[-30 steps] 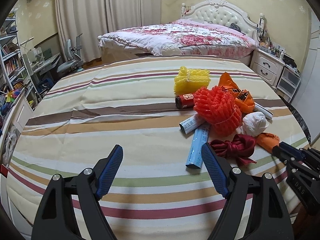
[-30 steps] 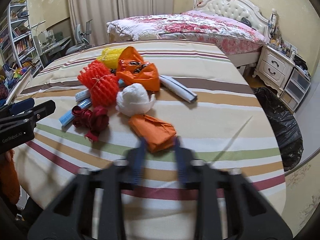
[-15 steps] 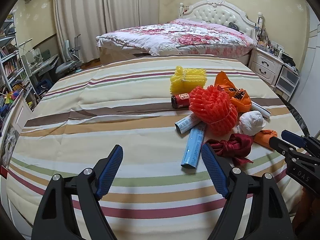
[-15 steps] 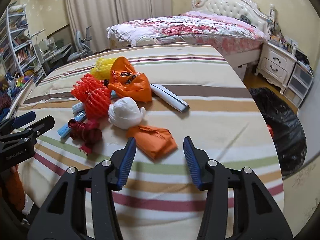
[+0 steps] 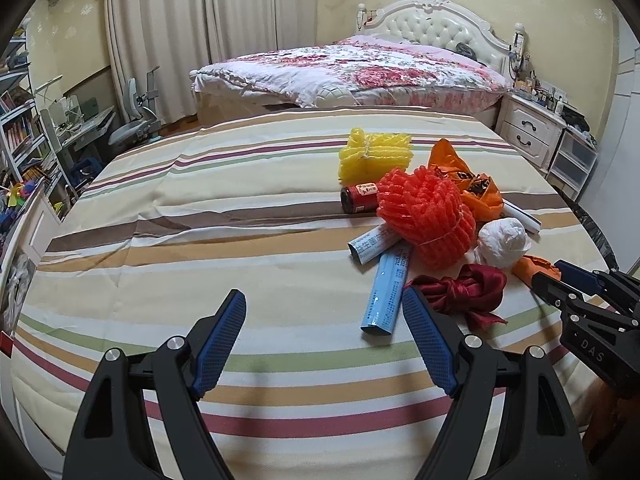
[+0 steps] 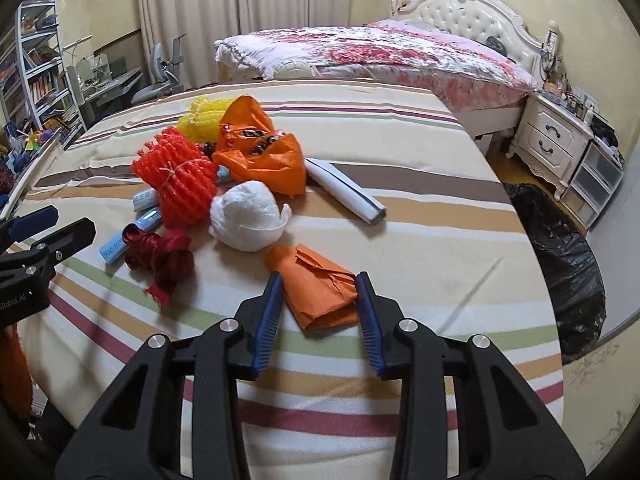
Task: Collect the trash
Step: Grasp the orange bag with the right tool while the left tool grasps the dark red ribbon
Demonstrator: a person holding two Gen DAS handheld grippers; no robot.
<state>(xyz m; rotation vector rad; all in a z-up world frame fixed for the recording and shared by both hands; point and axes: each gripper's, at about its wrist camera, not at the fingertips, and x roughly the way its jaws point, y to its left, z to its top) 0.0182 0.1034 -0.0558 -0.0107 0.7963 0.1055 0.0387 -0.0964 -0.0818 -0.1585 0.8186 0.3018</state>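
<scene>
While the right gripper [image 6: 319,280] is closing its jaws around the folded orange paper packet [image 6: 318,290], the packet is lying directly between its fingers, long axis running roughly along them and slanting slightly to the right; the pads are not visibly pressing yet. The left gripper [image 5: 323,306] is hanging wide open with nothing between its jaws, the blue tube [image 5: 387,293] lying just ahead and to its right. The packet's near end is sitting partly hidden behind the fingers, and the black trash bag [image 6: 560,264] is lying off to the right gripper's right, cut off by the striped cloth [image 6: 420,216].
</scene>
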